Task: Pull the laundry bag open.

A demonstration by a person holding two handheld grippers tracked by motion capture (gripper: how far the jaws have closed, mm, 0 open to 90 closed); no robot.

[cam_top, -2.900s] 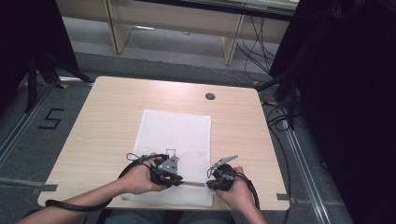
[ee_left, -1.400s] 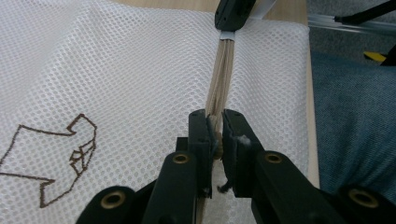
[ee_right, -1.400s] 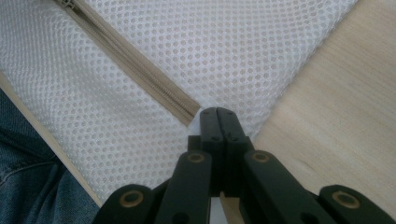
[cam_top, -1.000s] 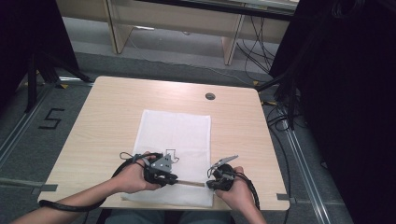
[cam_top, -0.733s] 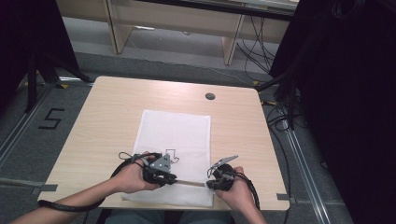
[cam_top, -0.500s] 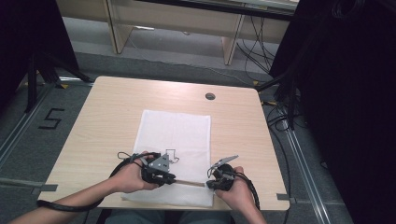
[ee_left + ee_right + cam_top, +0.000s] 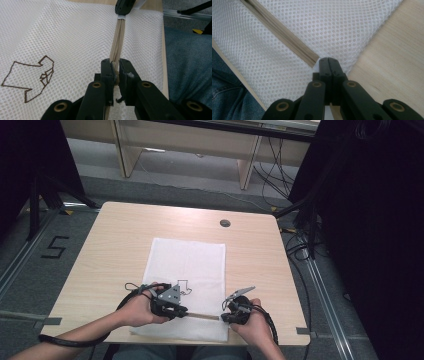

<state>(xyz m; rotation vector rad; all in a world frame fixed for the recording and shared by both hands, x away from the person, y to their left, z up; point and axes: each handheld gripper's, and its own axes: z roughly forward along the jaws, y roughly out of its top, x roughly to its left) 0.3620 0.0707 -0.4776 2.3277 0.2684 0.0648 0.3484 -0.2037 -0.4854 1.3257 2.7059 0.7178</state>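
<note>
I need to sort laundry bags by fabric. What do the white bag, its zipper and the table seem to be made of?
Bag: white mesh, likely synthetic, going by its even round holes and matt look. Zipper: beige woven tape with fine, probably plastic teeth. Table: light wood-grain top, smooth, perhaps laminate rather than solid wood.

table (image 7: 120, 240) | white mesh bag (image 7: 187, 265) (near edge) | left tongs (image 7: 184, 311), right tongs (image 7: 223, 317) on its zipper (image 7: 202, 316)

The mesh bag (image 7: 187, 270) lies on the table (image 7: 115, 240), at its near edge. Its zipper (image 7: 202, 316) runs crosswise between left gripper (image 7: 181, 312) and right gripper (image 7: 223, 317).
</note>
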